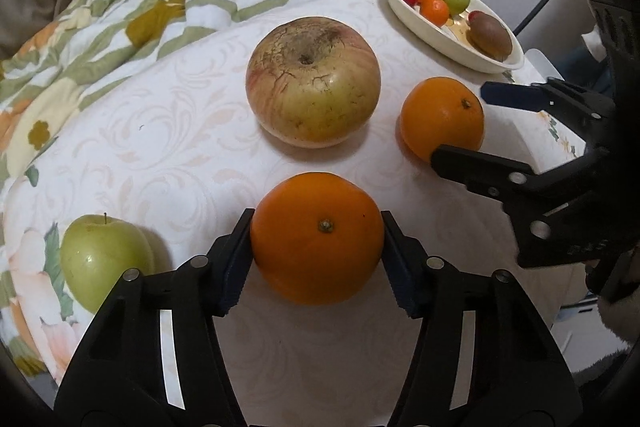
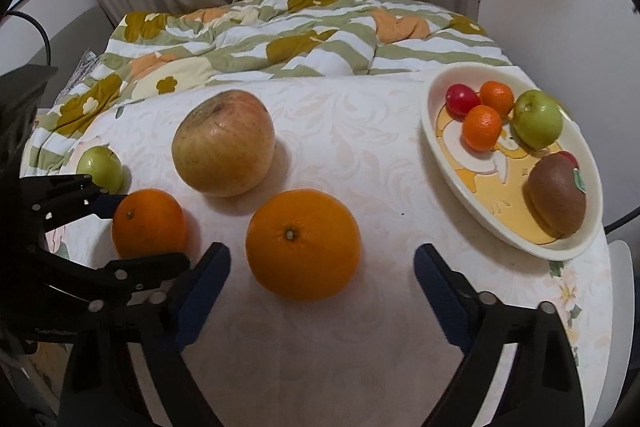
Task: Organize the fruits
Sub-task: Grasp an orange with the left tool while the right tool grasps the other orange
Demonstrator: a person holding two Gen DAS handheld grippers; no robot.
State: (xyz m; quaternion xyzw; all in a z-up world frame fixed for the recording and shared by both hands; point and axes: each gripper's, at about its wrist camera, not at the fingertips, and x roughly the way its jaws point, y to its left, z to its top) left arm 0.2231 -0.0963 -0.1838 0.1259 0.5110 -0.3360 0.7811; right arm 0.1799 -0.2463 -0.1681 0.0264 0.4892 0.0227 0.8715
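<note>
Behind the white patterned tablecloth lies a striped flowered quilt. On the cloth are two oranges, one big yellowish apple, and one green apple. The left gripper has its pads touching both sides of one orange, so it seems clenched on this fruit, which rests on the cloth. The right gripper stands released, with the other orange directly ahead between its fingers but apart from them. The oval dish lies to the right, nearer to the right hand (probably the goal). It holds two small oranges, one green apple, one kiwi and two red fruits.
</note>
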